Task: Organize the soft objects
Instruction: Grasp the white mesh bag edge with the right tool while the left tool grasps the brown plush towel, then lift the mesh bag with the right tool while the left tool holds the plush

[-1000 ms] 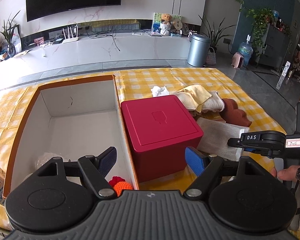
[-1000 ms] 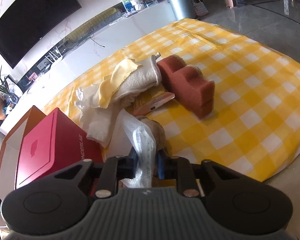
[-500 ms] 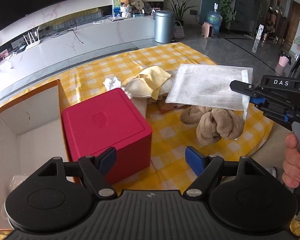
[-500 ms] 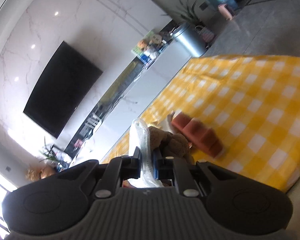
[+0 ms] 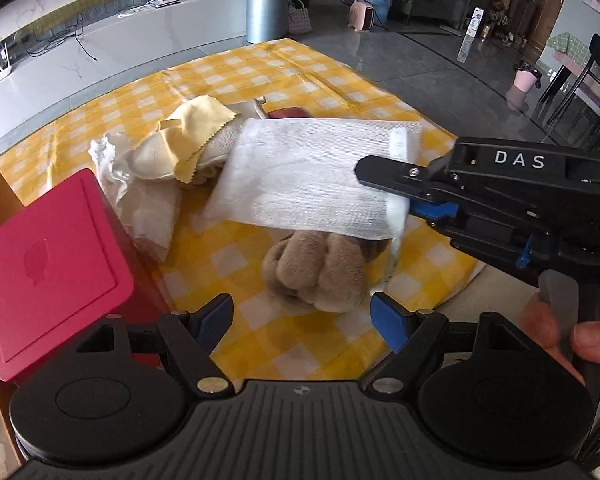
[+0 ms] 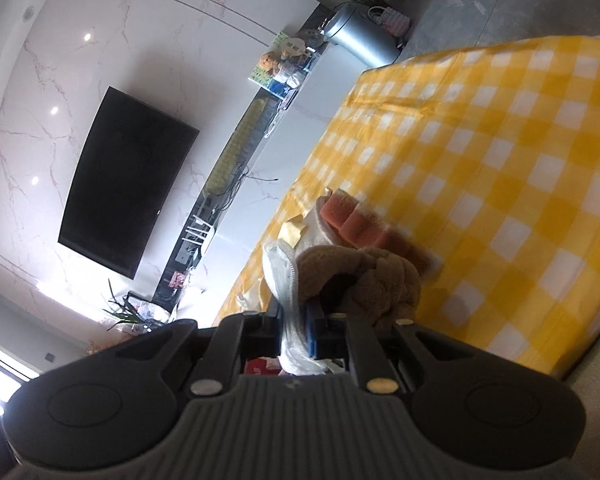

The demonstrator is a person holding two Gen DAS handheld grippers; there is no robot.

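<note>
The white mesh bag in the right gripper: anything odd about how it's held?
Yes. The right gripper pinches the white mesh bag only at one edge, so it hangs out sideways, and the brown plush toy bulges out below its lower edge instead of sitting inside. The left gripper is open and empty.

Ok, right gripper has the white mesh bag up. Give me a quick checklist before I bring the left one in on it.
1. Right gripper clamped on the white mesh bag: ok, pinched at one edge.
2. Left gripper open and empty: ok.
3. Bag lifted off the checked cloth: ok, stretched out flat in the air.
4. Brown plush toy free of the bag: cannot tell, it sits right beneath it.
5. Red box lid shut: ok.
6. Free bag edge reachable by the left gripper: ok, likely.
</note>
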